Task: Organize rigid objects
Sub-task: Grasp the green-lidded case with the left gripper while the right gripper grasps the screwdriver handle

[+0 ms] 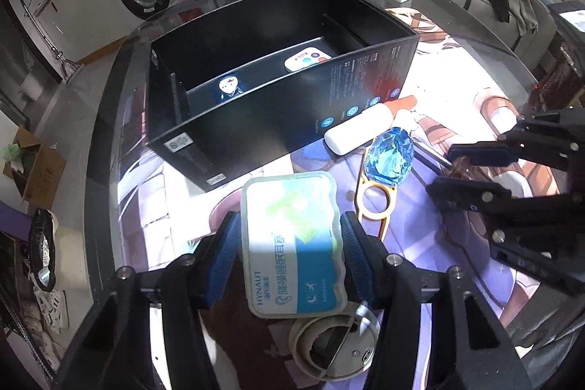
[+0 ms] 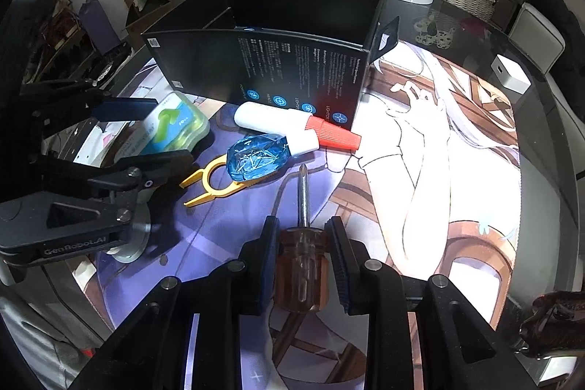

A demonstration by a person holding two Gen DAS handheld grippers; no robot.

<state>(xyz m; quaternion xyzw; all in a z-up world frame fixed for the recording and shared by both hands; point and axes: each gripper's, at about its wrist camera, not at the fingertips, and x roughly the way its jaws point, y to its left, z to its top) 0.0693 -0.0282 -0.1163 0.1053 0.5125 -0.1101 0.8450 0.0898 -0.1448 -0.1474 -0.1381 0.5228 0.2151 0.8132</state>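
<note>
Between my left jaws [image 1: 290,243] sat the earplug case [image 1: 292,243], both pads pressed to its sides, raised above the surface [image 1: 457,119] before the black box [image 1: 278,112]. My right jaws [image 2: 302,262] clamped the screwdriver [image 2: 302,265] handle, shaft level, pointing boxward.

Box [image 1: 278,112] black, white print, blue round icons. Earplug case [image 1: 292,243] translucent pale green, blue-white label. Screwdriver [image 2: 301,265] handle clear amber, shaft silver. Bottle [image 2: 256,158] faceted blue, white cap. Tube [image 2: 270,116] white, orange-red ribbed cap. Puller [image 2: 215,183] yellow.
</note>
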